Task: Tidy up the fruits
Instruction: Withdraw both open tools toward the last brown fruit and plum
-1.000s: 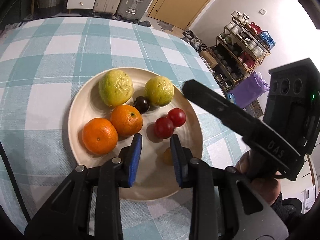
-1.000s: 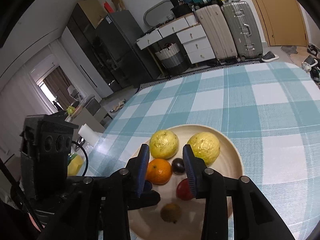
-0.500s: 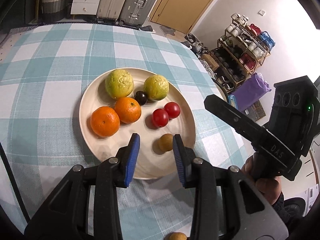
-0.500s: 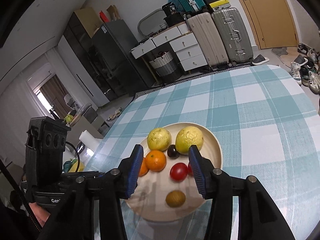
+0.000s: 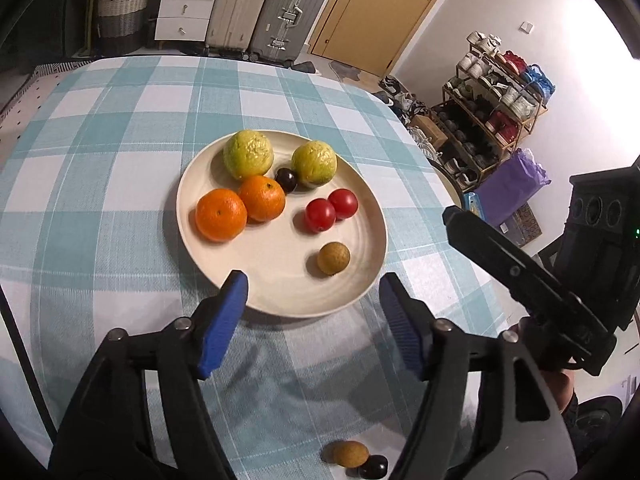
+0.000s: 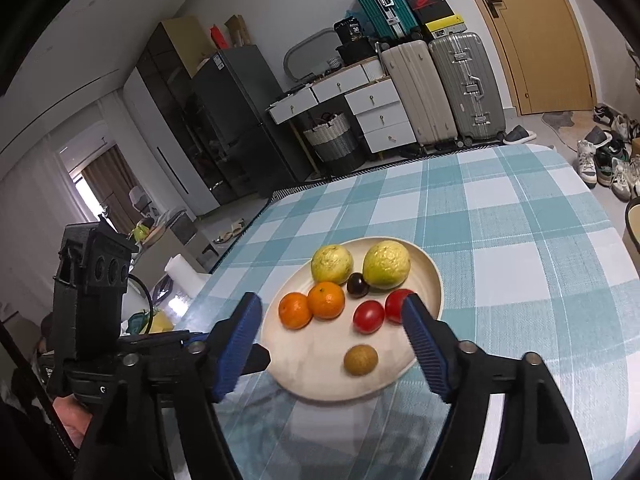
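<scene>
A cream plate (image 5: 280,292) (image 6: 320,372) on the checked tablecloth holds two green guavas (image 5: 248,155), two oranges (image 5: 221,214), two red tomatoes (image 5: 320,215), a dark plum (image 5: 286,179) and a brown longan (image 5: 334,258) (image 6: 361,359). Another longan (image 5: 350,453) and a dark fruit (image 5: 374,467) lie on the cloth near the front edge. My left gripper (image 5: 312,292) is open and empty, above the plate's near rim. My right gripper (image 6: 332,316) is open and empty, above the near side of the plate.
The table's right edge (image 5: 436,168) drops to a floor with a shoe rack (image 5: 492,120). Suitcases (image 6: 440,88) and drawers (image 6: 376,116) stand beyond the far edge. The right gripper's body (image 5: 540,288) shows at the right of the left wrist view.
Both grippers have pulled back and up from the plate and opened wider. A longan now lies free on the plate. Two loose fruits have come into view at the front.
</scene>
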`<act>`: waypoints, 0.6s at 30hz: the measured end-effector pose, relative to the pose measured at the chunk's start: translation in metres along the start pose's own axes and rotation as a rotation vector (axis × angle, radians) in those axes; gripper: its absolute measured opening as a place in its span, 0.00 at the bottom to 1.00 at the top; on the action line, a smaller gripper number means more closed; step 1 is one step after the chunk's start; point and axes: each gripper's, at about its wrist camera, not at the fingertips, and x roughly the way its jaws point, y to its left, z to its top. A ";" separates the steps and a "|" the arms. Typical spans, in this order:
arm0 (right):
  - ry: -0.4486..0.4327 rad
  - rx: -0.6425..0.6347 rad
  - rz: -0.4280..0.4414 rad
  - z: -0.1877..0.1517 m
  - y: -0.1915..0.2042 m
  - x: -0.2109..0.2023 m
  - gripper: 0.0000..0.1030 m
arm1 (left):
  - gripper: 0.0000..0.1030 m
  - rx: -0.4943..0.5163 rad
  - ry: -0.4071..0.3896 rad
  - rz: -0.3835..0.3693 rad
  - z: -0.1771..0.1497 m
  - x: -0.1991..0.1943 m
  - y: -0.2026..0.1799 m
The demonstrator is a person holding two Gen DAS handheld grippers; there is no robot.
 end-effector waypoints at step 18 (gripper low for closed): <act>-0.028 -0.015 -0.004 -0.022 0.015 -0.034 0.93 | 0.99 0.032 -0.079 0.037 -0.028 -0.035 -0.011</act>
